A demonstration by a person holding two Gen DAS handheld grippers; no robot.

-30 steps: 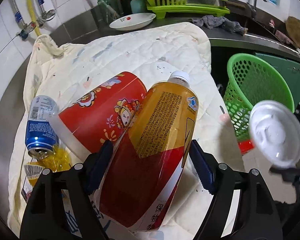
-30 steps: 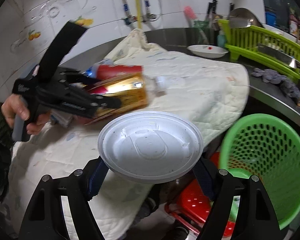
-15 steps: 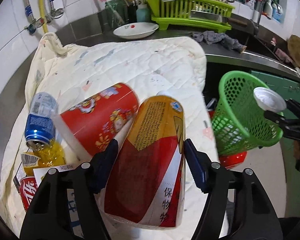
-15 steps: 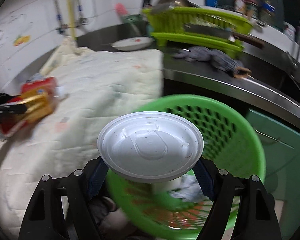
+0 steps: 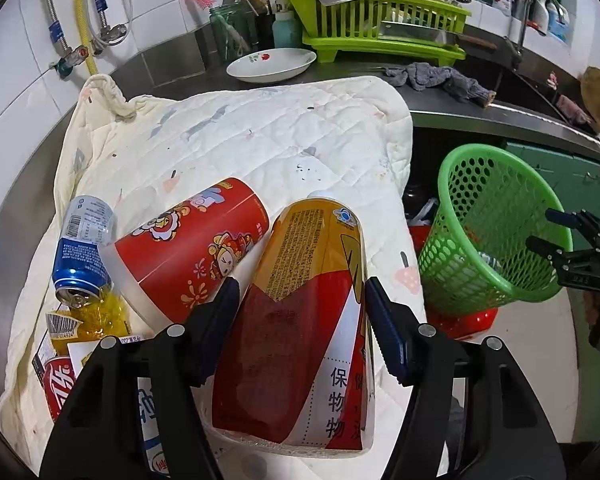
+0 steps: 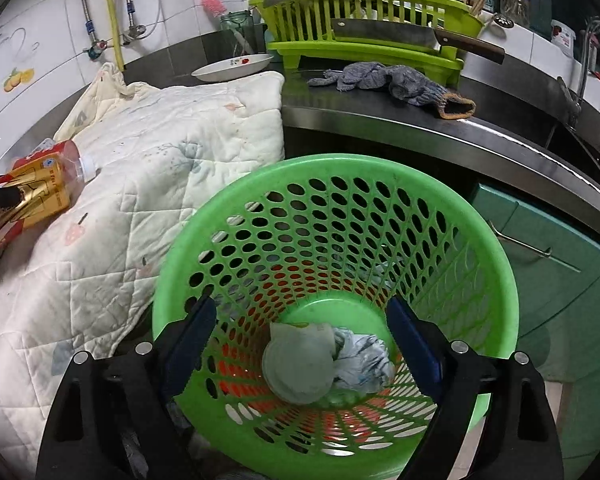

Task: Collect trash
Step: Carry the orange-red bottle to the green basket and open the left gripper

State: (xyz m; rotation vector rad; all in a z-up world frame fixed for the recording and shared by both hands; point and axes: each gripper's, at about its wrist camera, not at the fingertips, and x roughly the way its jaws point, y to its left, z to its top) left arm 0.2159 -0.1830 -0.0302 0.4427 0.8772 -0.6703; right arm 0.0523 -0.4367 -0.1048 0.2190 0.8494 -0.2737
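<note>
My left gripper (image 5: 302, 284) is shut on a yellow and red plastic bottle (image 5: 312, 236), held just above the quilted cloth (image 5: 240, 136). Beside it on the cloth lie a red printed cup (image 5: 188, 248), a blue can (image 5: 82, 248), a yellow wrapper (image 5: 92, 320) and a red can (image 5: 58, 380). My right gripper (image 6: 302, 306) hangs over the green mesh basket (image 6: 332, 164). Its jaws are opening and nothing is between them. A white lidded cup (image 6: 296, 364) lies at the basket's bottom next to crumpled paper (image 6: 360, 360). The left wrist view shows the right gripper (image 5: 540, 226) at the basket's rim (image 5: 500, 152).
A steel counter (image 6: 420, 128) runs behind the basket with a grey rag (image 6: 380, 78), a white plate (image 6: 232, 66) and a green dish rack (image 6: 360, 20) holding a cleaver. A green cabinet (image 6: 548, 248) stands on the right. Something red (image 5: 468, 320) sits under the basket.
My right gripper swung from beside the cloth to over the basket and opened; the white lidded cup dropped in. My left gripper closed on the bottle.
</note>
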